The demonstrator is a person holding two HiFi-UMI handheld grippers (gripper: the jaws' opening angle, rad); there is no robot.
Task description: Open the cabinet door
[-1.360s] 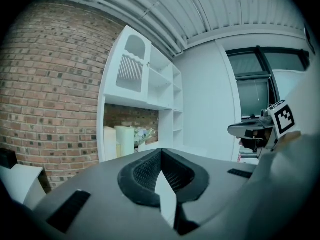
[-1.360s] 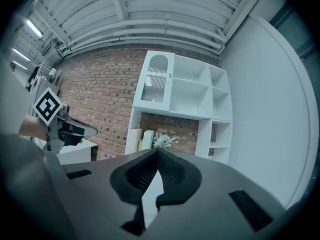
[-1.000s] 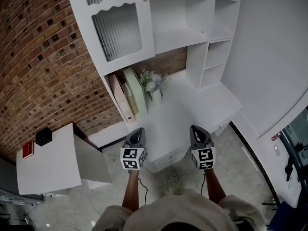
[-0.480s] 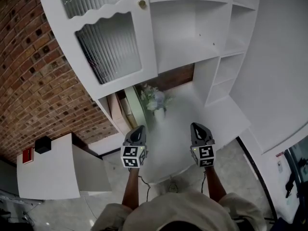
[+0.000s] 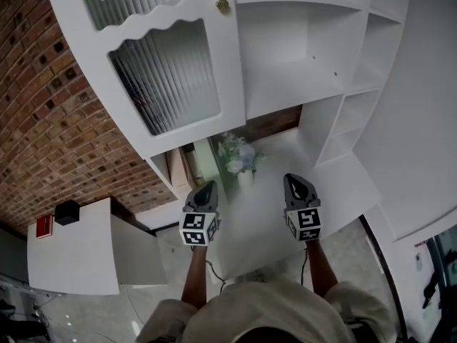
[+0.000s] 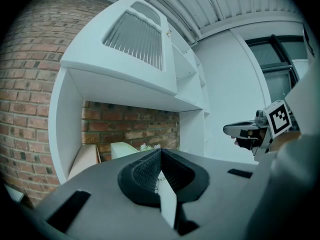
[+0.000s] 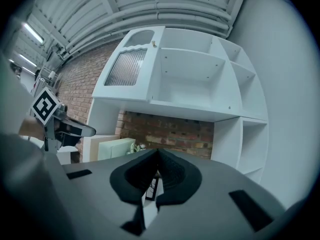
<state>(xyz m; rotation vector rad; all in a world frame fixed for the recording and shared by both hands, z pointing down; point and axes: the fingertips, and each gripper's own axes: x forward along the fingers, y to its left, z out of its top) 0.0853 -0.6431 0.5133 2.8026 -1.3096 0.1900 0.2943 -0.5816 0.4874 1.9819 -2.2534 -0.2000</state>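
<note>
Ahead, a closed white cabinet door with ribbed glass panes [image 5: 168, 70] fills the frame's upper left; the left hand-held gripper [image 5: 205, 191] and right hand-held gripper [image 5: 296, 184], jaws together and empty, should likely open one before pinching its small brass knob [image 5: 223, 6].

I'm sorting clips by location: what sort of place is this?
Likely a staged home-style corner inside an industrial hall: white shelf cabinet with ribbed-glass door, brick wall, corrugated metal ceiling.

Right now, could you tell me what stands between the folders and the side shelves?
A vase of flowers, then bare desk; the head view shows it.
</note>
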